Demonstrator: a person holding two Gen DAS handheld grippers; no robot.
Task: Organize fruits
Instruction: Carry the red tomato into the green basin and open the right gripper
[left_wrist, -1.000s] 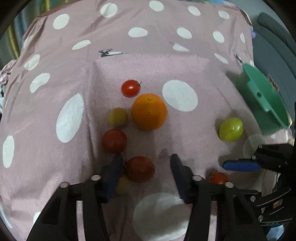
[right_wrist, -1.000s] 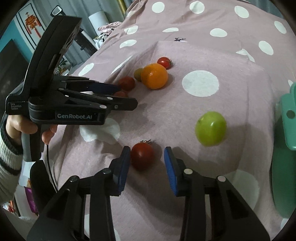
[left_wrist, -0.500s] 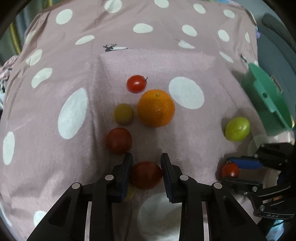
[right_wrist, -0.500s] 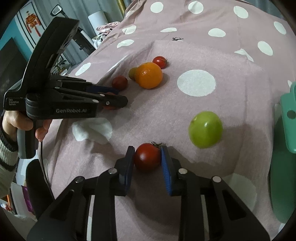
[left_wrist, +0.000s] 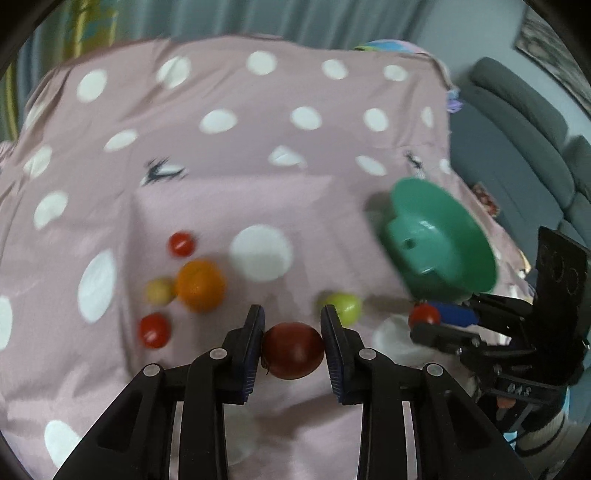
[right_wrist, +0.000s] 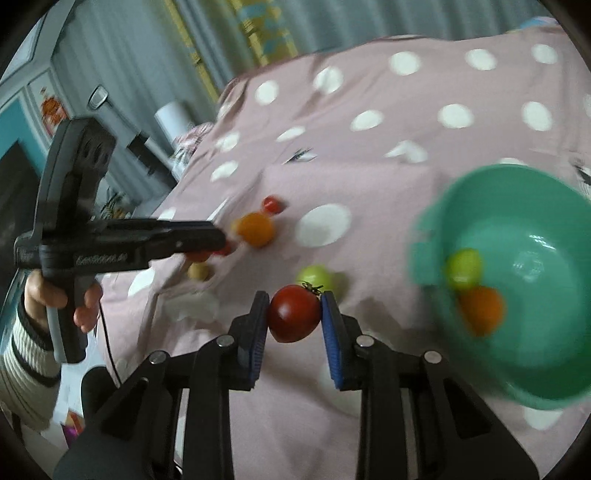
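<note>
A pink cloth with white dots (left_wrist: 229, 155) covers the surface; grey curtains hang behind, and a grey sofa (left_wrist: 517, 122) stands at right. The left tongs (left_wrist: 291, 328) grip a dark red tomato (left_wrist: 292, 350). The right tongs (right_wrist: 294, 314) grip a red tomato (right_wrist: 293, 314), left of the green bowl (right_wrist: 546, 369). The lettering on the left tongs' body is too blurred to read.

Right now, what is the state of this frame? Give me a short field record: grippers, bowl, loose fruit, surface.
left gripper: shut on a dark red tomato
right gripper: shut on a red tomato with stem
green bowl: holds a green fruit and an orange fruit
loose fruit: orange, yellowish fruit, two small red tomatoes, green tomato
surface: pink polka-dot cloth
</note>
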